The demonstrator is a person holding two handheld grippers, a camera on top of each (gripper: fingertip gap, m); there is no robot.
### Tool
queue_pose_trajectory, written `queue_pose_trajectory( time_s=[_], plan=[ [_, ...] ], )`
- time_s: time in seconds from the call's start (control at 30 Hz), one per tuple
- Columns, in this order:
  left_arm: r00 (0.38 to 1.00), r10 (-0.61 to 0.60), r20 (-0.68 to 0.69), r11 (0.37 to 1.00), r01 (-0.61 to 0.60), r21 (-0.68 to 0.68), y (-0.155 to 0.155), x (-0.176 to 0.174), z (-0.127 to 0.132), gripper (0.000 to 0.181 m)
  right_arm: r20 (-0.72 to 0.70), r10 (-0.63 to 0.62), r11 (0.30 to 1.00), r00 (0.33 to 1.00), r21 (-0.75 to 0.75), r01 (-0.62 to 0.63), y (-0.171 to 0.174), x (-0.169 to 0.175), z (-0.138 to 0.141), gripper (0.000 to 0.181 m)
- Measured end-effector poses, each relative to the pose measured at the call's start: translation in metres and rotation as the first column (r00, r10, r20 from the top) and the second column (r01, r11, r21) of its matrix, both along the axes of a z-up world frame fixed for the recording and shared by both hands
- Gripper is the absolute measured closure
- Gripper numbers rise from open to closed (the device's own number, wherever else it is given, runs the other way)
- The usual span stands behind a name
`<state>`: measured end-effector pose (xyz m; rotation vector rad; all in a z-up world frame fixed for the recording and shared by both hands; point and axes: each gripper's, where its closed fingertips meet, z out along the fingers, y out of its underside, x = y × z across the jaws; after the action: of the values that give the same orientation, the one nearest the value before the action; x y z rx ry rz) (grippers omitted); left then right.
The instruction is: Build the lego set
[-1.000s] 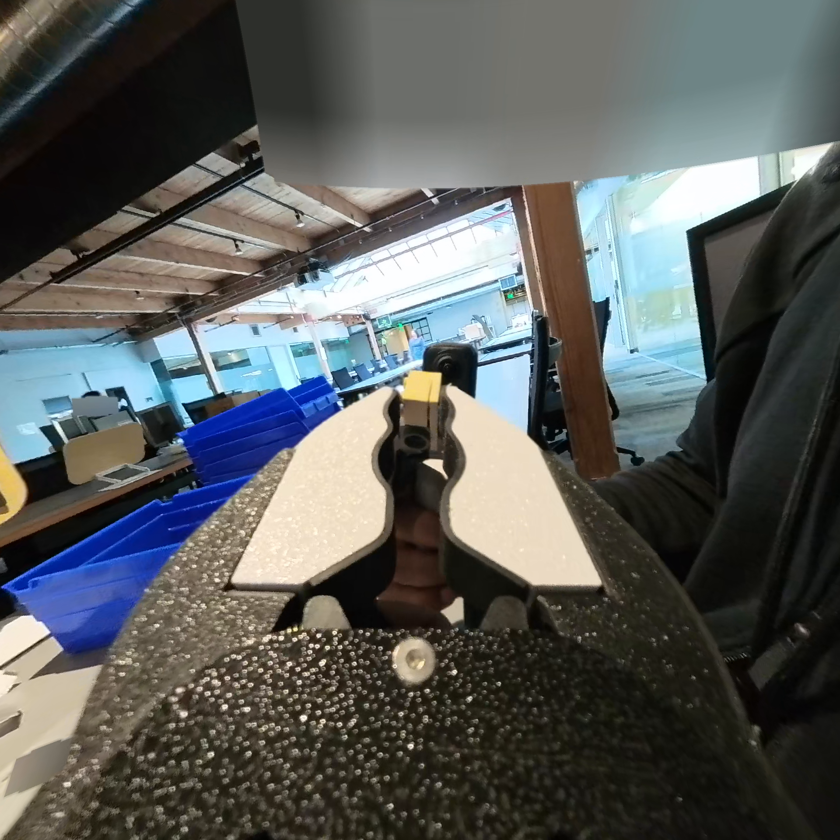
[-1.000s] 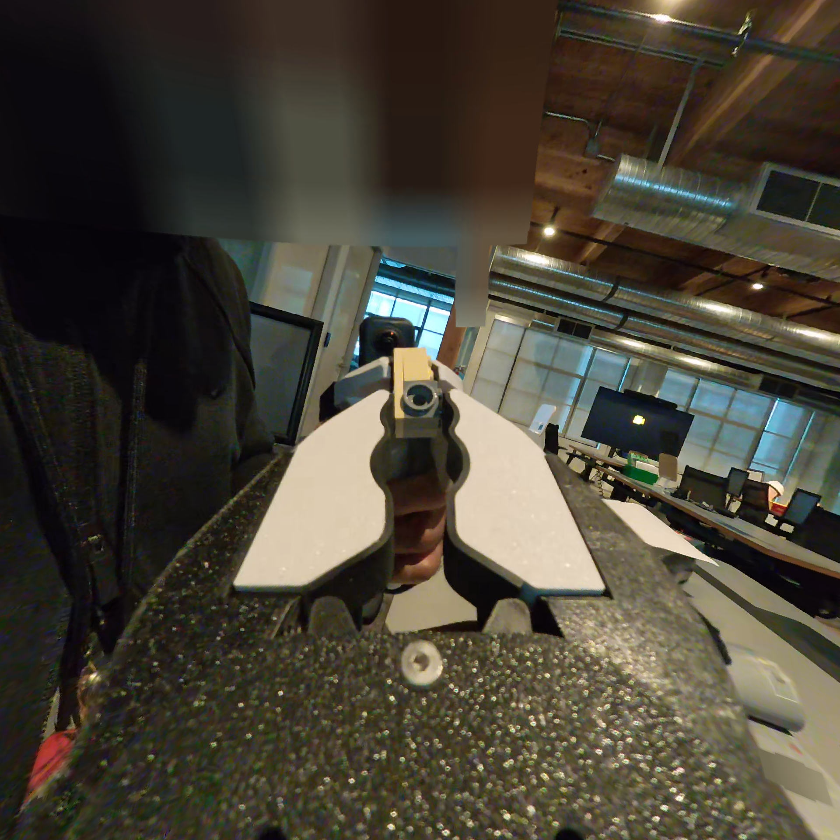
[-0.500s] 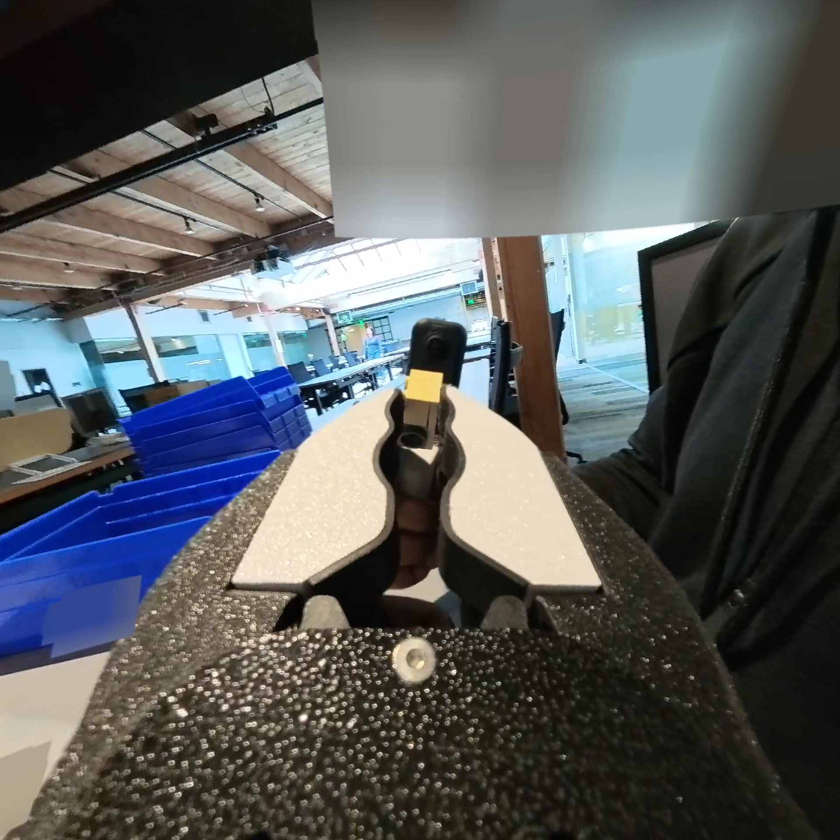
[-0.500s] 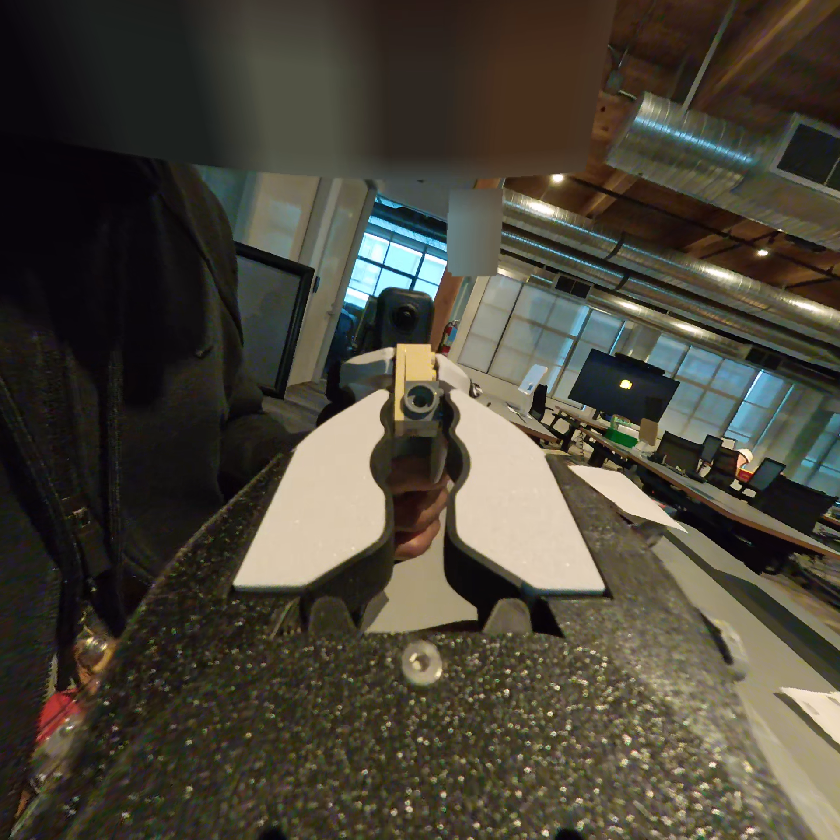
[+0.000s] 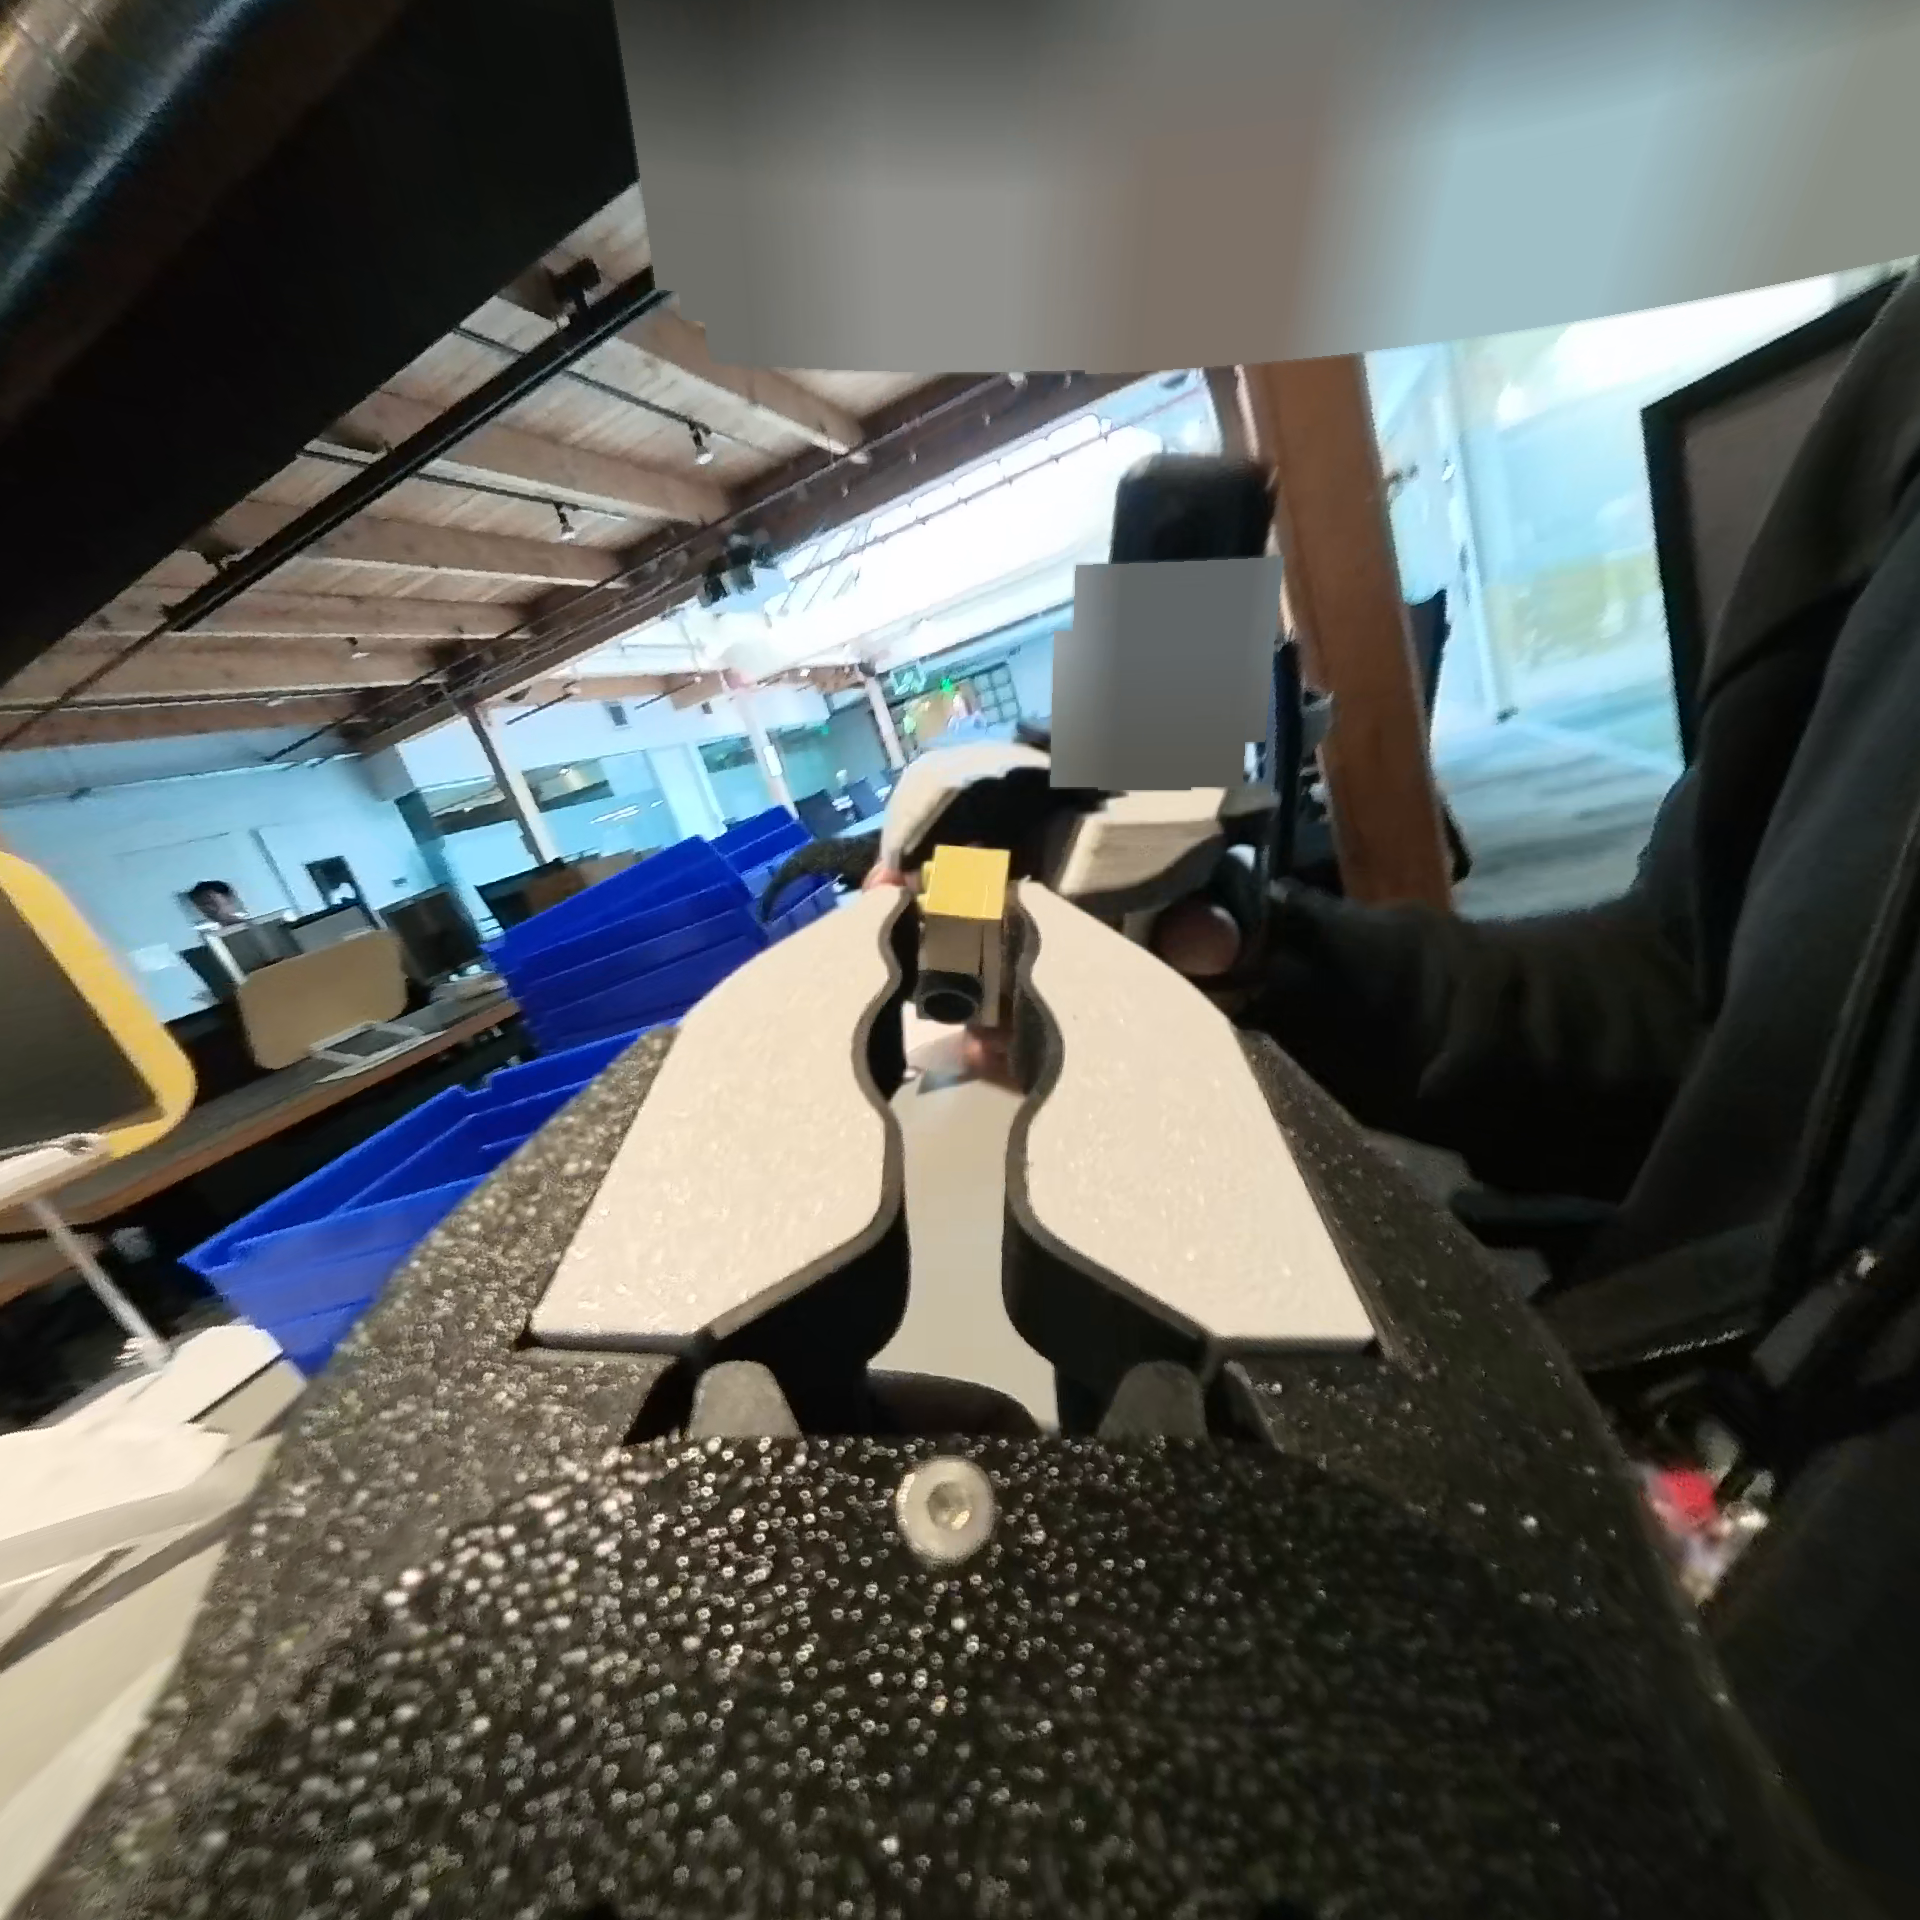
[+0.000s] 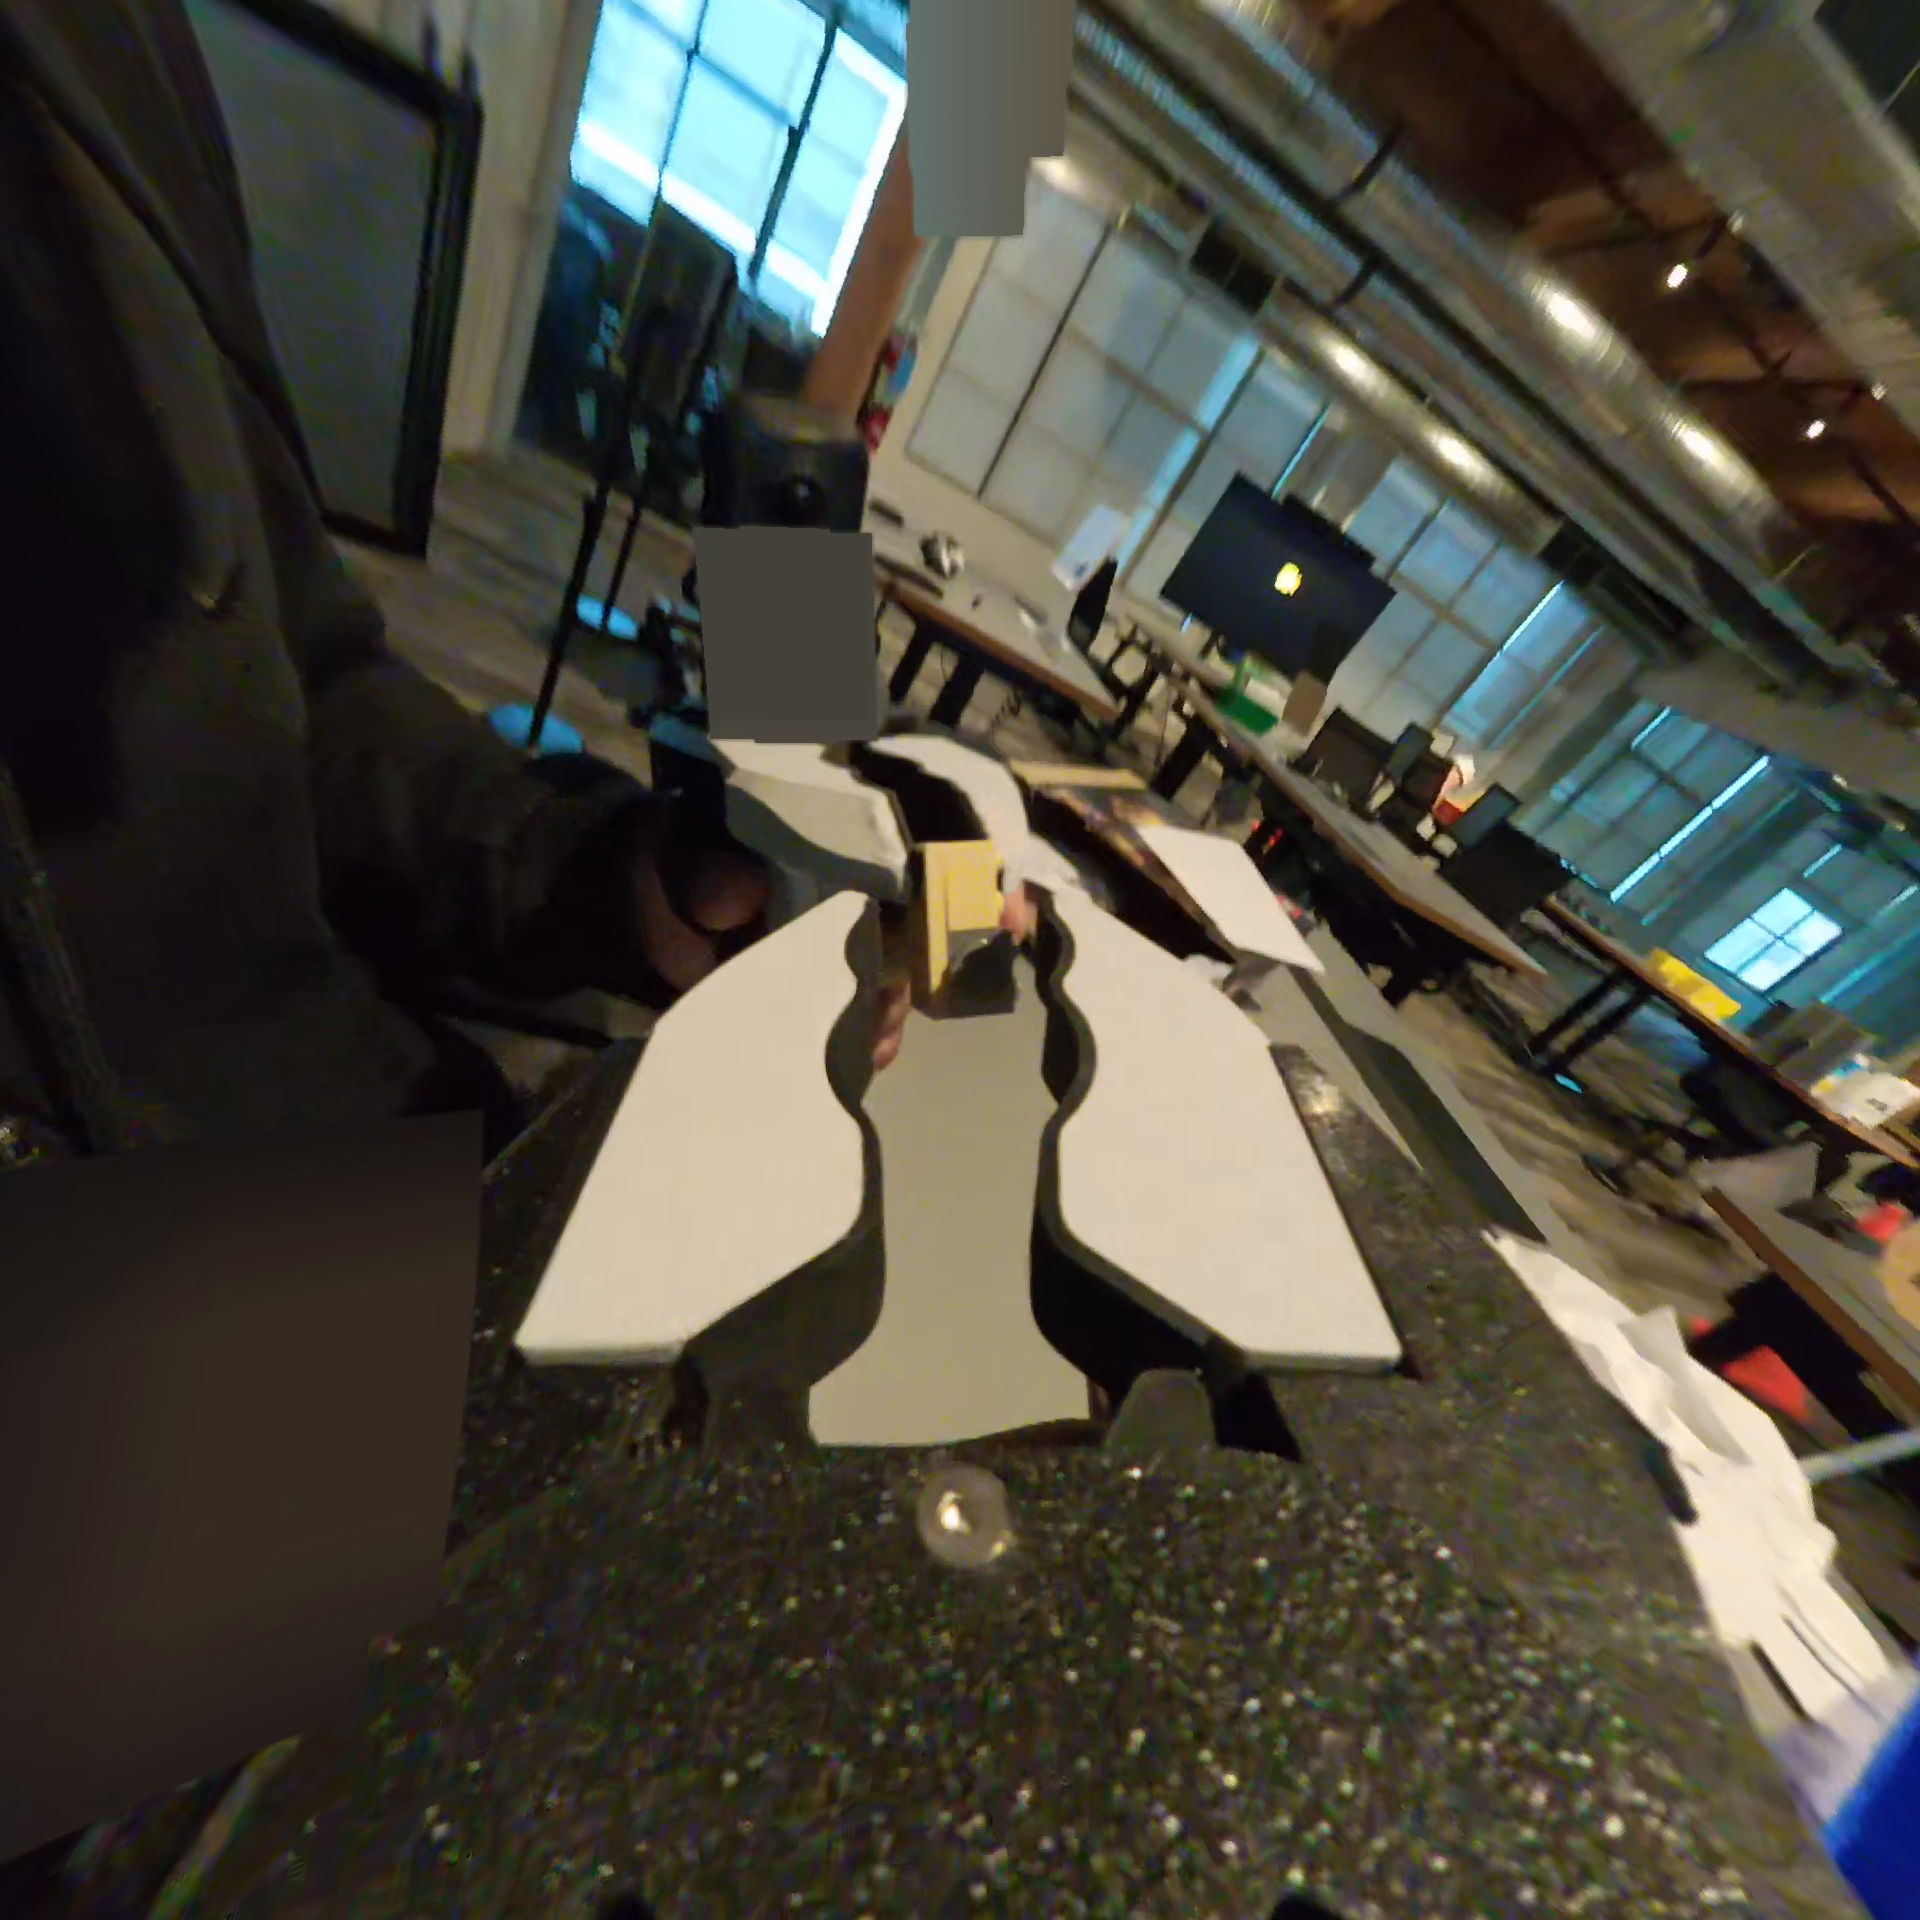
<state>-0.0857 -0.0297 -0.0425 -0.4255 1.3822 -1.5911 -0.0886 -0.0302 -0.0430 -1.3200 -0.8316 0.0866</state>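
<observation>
While sweeping L to R thru the left wrist view, starting at the far edge: yellow-rimmed screen [image 5: 156,1049], partly cut off. Next over, stacked blue bins [image 5: 623,977], well behind the tool. Dead ctr now: left gripper [image 5: 961,935], pressed together on a small lego piece [image 5: 966,896], yellow brick up top, grey part w/ a round hole below, pinched right at the fingertips. Just beyond, facing back: right gripper [image 5: 1003,831], blurry, tips close around the far end of the same piece; contact not clear from this side. Held by a hand [image 5: 1200,940] coming out of a dark sleeve [image 5: 1507,987]. Behind that, wooden post [image 5: 1340,623]; far R, dark jacket [image 5: 1766,831] filling the edge.

Over to the right wrist view, again L to R. Dark jacket at L, sleeve reaching in toward ctr. Then the left gripper [image 6: 951,831] seen from the front, tips clamped on the tan-yellow end of the lego piece [image 6: 961,894]. Nearer the cam, right gripper [image 6: 953,909], spread: one finger on either side of the piece, clear gap on the L side w/ a bit of fingertip skin showing thru; R side close, touching or not, can't tell. Piece tilted a little, grey surface [image 6: 945,1195] showing below between the fingers. Further R in the bkgd: black monitor [image 6: 1278,592], long desks [image 6: 1403,831] w/ chairs, and at the R edge white paper sheets [image 6: 1714,1507].
</observation>
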Motion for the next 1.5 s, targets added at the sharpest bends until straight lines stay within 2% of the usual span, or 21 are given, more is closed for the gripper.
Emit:
queue_pose_trajectory(
  time_s=[0.13,0.5,0.87,1.13,1.5],
  plan=[
    [1.000,0.012,-0.005,0.998,-0.012,0.061,-0.002,-0.001,-0.003,0.167,0.083,-0.045,0.997,0.996,-0.065,0.050,0.005,-0.007,-0.010,0.154],
    [0.999,0.011,-0.052,0.987,-0.002,0.158,-0.005,0.000,-0.010,0.166,0.181,-0.100,0.991,0.978,-0.072,0.115,0.006,-0.002,-0.017,0.163],
    [0.997,0.030,-0.070,0.973,-0.013,0.231,-0.005,-0.001,-0.013,0.166,0.196,-0.083,0.991,0.977,-0.086,0.102,0.003,-0.002,-0.020,0.162],
    [0.992,-0.040,-0.122,0.972,0.066,0.224,-0.006,-0.006,-0.017,0.166,0.207,-0.056,0.991,0.977,-0.108,0.079,-0.002,-0.006,-0.020,0.164],
    [0.989,-0.063,-0.136,0.965,0.095,0.245,-0.010,-0.006,-0.022,0.166,0.177,-0.021,0.991,0.984,-0.130,0.045,-0.003,-0.010,-0.020,0.166]
  ],
)
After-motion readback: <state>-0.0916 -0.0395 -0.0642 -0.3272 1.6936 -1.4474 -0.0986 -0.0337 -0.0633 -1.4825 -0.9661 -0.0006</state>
